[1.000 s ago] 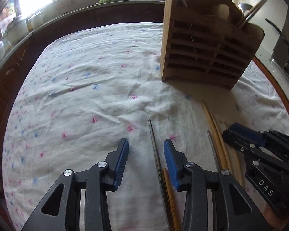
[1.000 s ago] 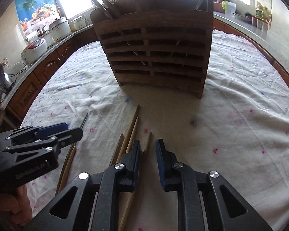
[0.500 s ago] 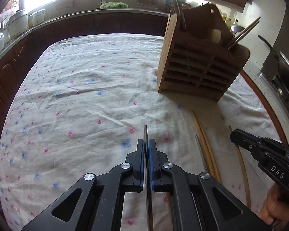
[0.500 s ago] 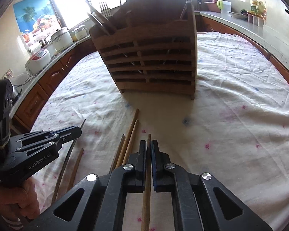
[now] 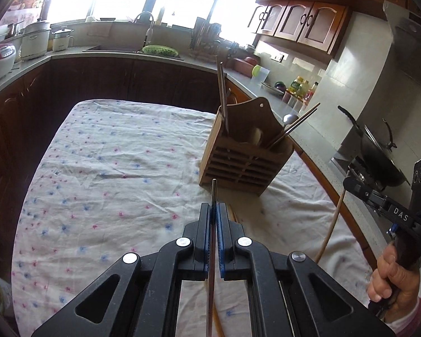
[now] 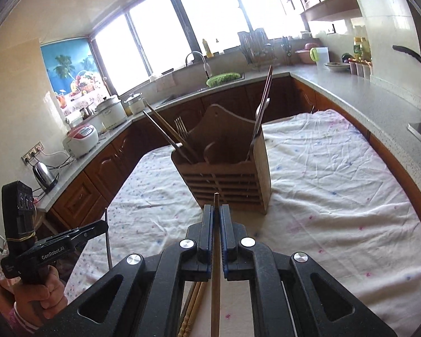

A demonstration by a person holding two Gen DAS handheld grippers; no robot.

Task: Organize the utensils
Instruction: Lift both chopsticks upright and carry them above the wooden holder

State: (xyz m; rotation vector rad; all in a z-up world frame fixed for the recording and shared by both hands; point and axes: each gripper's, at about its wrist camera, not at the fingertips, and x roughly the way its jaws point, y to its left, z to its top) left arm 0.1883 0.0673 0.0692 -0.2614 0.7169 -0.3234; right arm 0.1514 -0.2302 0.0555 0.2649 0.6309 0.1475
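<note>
My left gripper [image 5: 214, 210] is shut on a metal chopstick [image 5: 214, 193] and holds it above the table, tip towards the wooden utensil holder [image 5: 245, 154]. My right gripper [image 6: 216, 213] is shut on a wooden chopstick [image 6: 216, 205], also raised, facing the holder [image 6: 224, 174]. The holder stands upright on the cloth and holds chopsticks [image 6: 263, 104] and forks [image 6: 181, 129]. Each gripper shows in the other's view: the right one [image 5: 353, 185] with its chopstick [image 5: 332, 224], the left one [image 6: 98, 227] with its chopstick [image 6: 107, 238].
The table has a white flowered cloth [image 5: 112, 154]. More wooden chopsticks [image 6: 192, 309] lie on it below my right gripper. Counters surround the table, with a wok [image 5: 379, 154] on the right, a sink [image 6: 199, 61] at the back and rice cookers [image 6: 109, 112] on the left.
Both grippers closed on a chopstick lying on the cloth, then lifted them well above the table. The view now sits higher and farther from the holder.
</note>
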